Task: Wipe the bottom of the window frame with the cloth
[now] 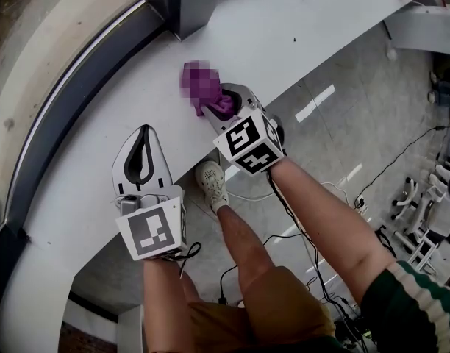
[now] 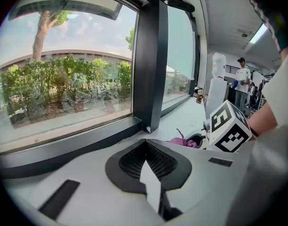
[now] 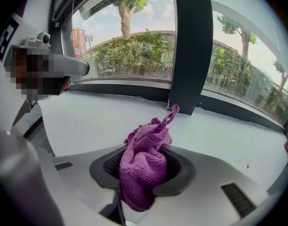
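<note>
Your right gripper (image 3: pixel 146 152) clenched the soft, light cloth (image 3: pixel 141 173) mid-bunch, frame (image 3: pixel 134 91) at twelve o'clock; left gripper (image 1: pixel 142 132) closed, empty.

Purple cloth (image 3: pixel 143 173): soft looped pile, fuzzy, matt. Right gripper (image 3: pixel 151 149) and left gripper (image 2: pixel 145 147): smooth matt grey plastic shells. Inner pads (image 2: pixel 130 161): black, finely ribbed, rubbery look. White sill (image 1: pixel 298 28): smooth, low sheen. Dark window frame (image 3: pixel 188 51): smooth, looks like painted metal. Pane glass (image 2: pixel 64 88): glossy, reflective.
</note>
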A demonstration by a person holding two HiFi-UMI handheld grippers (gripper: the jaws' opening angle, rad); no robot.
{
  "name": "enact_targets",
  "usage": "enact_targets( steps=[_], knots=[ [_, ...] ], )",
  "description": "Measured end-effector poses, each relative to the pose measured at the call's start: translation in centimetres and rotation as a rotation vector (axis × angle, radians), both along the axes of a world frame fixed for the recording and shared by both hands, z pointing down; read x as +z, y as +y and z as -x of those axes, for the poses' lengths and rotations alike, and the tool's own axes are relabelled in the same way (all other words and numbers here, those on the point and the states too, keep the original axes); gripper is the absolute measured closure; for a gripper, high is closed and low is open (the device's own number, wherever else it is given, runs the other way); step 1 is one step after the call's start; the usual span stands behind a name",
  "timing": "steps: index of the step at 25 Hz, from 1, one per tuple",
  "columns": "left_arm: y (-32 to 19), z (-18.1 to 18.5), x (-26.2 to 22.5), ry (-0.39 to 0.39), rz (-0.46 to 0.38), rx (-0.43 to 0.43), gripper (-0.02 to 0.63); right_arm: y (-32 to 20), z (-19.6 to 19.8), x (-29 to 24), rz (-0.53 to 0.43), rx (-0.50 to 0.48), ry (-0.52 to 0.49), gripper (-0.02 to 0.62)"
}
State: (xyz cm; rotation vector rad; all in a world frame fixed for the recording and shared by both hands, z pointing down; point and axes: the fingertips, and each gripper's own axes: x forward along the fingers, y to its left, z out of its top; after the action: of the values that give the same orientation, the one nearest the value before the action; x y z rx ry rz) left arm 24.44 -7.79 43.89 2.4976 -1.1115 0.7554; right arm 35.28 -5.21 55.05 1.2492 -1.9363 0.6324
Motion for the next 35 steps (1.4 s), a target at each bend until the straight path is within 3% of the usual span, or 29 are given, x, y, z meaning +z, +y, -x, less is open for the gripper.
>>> enact_targets(
  steps=[12,22,28,35],
  knots=[
    [1.2,0.1,1.9,-0.027,0.009,-0.007,0.601,1.3,-0.4,0.6,-0.025,0.033,-0.019,0.445],
    [1.8,0.9,0.8,-0.011,-0.001,-0.007,0.601,2.8,-0.3,0.6,-0.020,0.046,-0.022,0.445],
    [2.1,2.7,0.9,-0.013,-0.005,-0.026,0.600,2.6,0.9,0.5,-0.017,0.076,-0.024,0.445],
    [2.6,6.2,0.2,-0.013,-0.010,-0.061,0.600,2.7,3.9,0.4,-0.008,0.039,-0.014,0.446]
  ],
)
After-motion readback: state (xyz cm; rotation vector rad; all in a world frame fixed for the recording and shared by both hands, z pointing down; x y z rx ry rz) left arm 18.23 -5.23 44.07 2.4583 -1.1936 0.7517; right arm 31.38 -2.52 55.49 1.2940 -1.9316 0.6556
